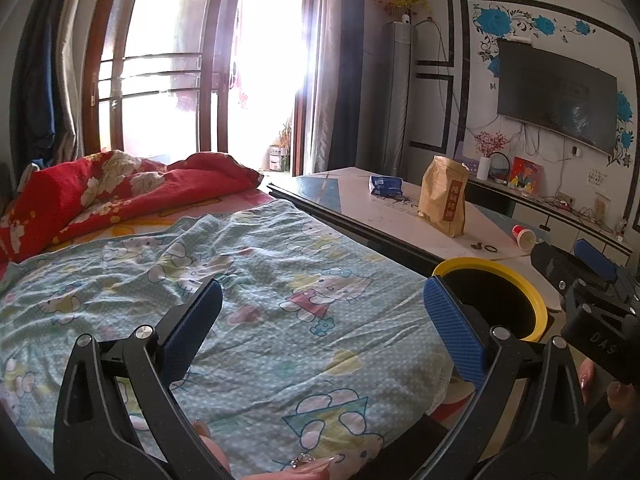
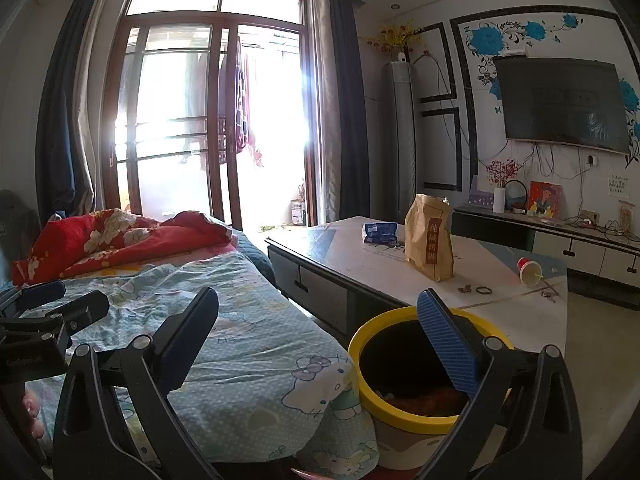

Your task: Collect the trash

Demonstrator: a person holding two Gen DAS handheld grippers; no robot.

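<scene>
A yellow-rimmed trash bin [image 2: 400, 408] stands between the bed and the low table, with brownish stuff inside; its rim [image 1: 536, 300] also shows in the left wrist view. On the table lie a tipped red paper cup [image 2: 529, 270], a brown paper bag [image 2: 430, 238] standing upright and a blue packet [image 2: 379, 233]. The same cup [image 1: 523, 236], bag [image 1: 443, 196] and packet [image 1: 386, 185] appear in the left wrist view. My left gripper [image 1: 322, 320] hangs open over the bedspread, empty. My right gripper [image 2: 320, 324] is open and empty, its right finger over the bin.
A bed with a cartoon-print sheet [image 1: 240, 280] and a red quilt [image 1: 112, 188] fills the left. The low table [image 2: 360, 264] runs beside it, with small bits and a hair band [image 2: 484, 290]. A TV [image 2: 560, 104] and a sideboard [image 2: 580, 240] line the far wall.
</scene>
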